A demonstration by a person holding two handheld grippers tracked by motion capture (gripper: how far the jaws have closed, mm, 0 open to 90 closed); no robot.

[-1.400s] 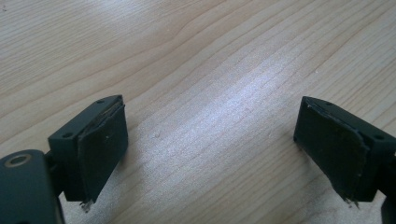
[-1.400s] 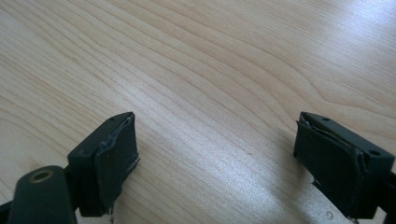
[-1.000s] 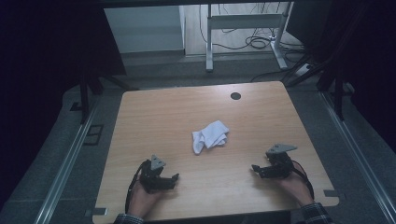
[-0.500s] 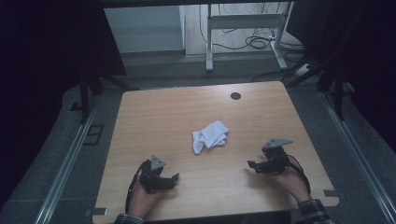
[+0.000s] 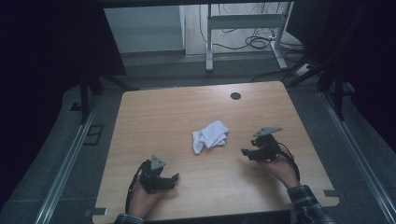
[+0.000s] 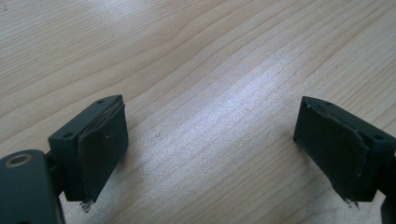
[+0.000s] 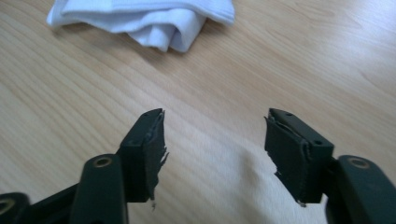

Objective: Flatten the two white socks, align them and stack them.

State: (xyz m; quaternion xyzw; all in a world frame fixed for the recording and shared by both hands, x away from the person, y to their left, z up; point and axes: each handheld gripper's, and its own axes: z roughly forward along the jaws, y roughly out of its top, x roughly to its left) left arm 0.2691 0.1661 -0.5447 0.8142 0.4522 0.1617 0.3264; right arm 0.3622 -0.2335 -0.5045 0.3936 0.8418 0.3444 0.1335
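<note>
Right gripper [image 5: 247,152] nears the white cloth [image 5: 210,136], jaws just narrowed but still apart and empty. Left gripper [image 5: 173,178] waits wide open, holding nothing, well short of the cloth. Best approach, by the look of it: come in low and pinch a raised fold — not the flat table [image 5: 159,112].

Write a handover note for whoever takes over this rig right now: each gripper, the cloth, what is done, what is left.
Left gripper: open, nothing between its jaws, low over the near left of the table.
Right gripper: open with nothing between the jaws, which have just been closing; it points at the white cloth from the right, short of it.
Cloth: crumpled in a loose heap near the middle of the table, touched by neither gripper.
Done: nothing on the cloth that shows.
Left: probably bring the right gripper up to the cloth's near edge and grip it; the left one likely joins after.
</note>
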